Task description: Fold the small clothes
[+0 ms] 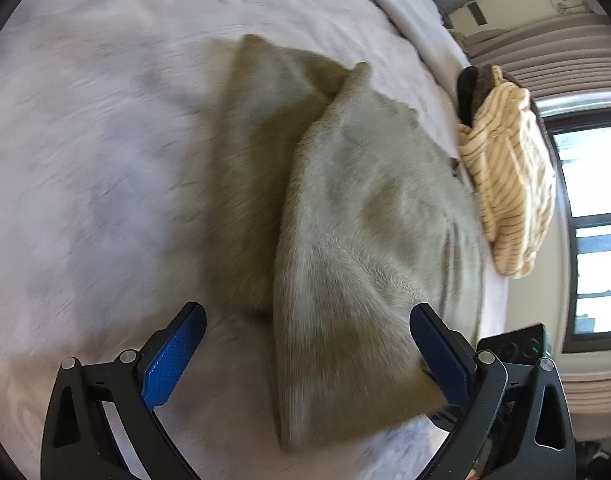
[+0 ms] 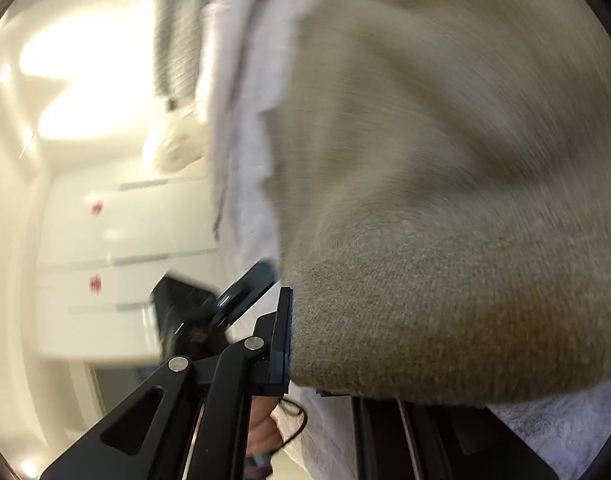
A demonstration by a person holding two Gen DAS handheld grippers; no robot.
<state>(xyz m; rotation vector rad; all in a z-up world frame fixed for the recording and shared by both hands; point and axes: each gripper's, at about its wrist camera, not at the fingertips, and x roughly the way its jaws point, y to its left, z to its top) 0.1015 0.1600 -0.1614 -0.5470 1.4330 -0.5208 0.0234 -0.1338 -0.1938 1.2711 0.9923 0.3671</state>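
An olive-grey knitted garment (image 1: 345, 216) lies partly folded on the pale bedspread (image 1: 85, 160), one layer doubled over another. My left gripper (image 1: 305, 336) is open, its blue pads (image 1: 173, 360) standing wide on either side of the garment's near corner, with nothing between them gripped. In the right wrist view the same garment (image 2: 445, 240) fills the frame and drapes over my right gripper (image 2: 301, 340). Its left finger (image 2: 283, 340) presses against the cloth edge; the other finger is hidden under the fabric, and the gripper looks shut on the garment.
A cream striped garment (image 1: 509, 184) lies bunched at the bed's right edge, with a dark item (image 1: 471, 88) behind it. A window (image 1: 593, 220) and curtains are beyond. The right wrist view shows white cabinets (image 2: 117, 264) and a dark device (image 2: 209, 304) beside the bed.
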